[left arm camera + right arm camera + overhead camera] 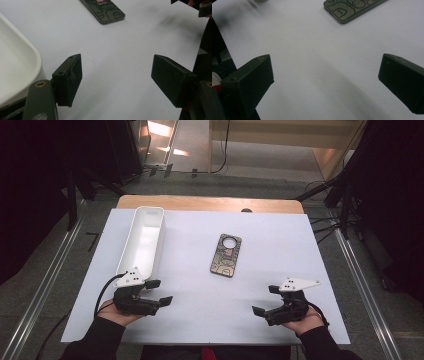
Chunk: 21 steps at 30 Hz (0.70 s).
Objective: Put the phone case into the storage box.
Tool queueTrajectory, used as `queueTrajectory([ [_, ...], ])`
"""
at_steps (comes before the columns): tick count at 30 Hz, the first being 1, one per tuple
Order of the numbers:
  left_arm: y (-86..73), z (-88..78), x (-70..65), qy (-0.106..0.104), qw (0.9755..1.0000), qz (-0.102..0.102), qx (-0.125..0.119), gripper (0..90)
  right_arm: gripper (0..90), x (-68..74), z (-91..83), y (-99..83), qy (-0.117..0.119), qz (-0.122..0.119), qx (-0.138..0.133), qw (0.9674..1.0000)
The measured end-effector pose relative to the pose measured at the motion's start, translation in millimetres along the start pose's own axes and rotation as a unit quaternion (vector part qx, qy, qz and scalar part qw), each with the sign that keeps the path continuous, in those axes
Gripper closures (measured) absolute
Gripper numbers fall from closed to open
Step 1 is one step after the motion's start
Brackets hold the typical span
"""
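Item: phone case (226,255), patterned, lay flat on the white sheet (280,235) mid-table, between and ahead of both grippers, well apart from each. Item: white tray (143,240), long and narrow, stood at the left edge, just beside the left gripper (161,292).

Handling, as judged: the case being thin and flat, a low approach with one jaw slipped under an edge would likely serve best.

Left gripper: jaws apart, nothing between them. Right gripper (264,300): jaws spread wide, nothing held, nothing touched.

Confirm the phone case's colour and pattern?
Olive-grey phone case with dark-outlined cartoon doodles; clearest in the right gripper view.
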State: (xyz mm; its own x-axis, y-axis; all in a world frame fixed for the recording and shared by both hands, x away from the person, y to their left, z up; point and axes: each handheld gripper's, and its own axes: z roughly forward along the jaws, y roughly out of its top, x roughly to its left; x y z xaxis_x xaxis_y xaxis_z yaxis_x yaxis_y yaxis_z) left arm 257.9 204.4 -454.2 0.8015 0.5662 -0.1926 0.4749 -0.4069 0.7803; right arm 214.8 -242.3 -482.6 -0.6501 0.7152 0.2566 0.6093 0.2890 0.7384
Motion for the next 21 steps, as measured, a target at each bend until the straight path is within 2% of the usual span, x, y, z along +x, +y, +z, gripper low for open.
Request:
queueTrajectory([
  [11,0.7,1.7,-0.9,-0.001,1.0,-0.001,0.006,24.9,0.0,-0.5,0.8,-0.4,0.011,0.006,-0.003,0.9999],
  [21,0.2,2.8,1.6,-0.001,0.9999,-0.005,0.011,24.9,0.0,0.0,2.5,-0.5,0.012,0.006,0.002,0.9999],
])
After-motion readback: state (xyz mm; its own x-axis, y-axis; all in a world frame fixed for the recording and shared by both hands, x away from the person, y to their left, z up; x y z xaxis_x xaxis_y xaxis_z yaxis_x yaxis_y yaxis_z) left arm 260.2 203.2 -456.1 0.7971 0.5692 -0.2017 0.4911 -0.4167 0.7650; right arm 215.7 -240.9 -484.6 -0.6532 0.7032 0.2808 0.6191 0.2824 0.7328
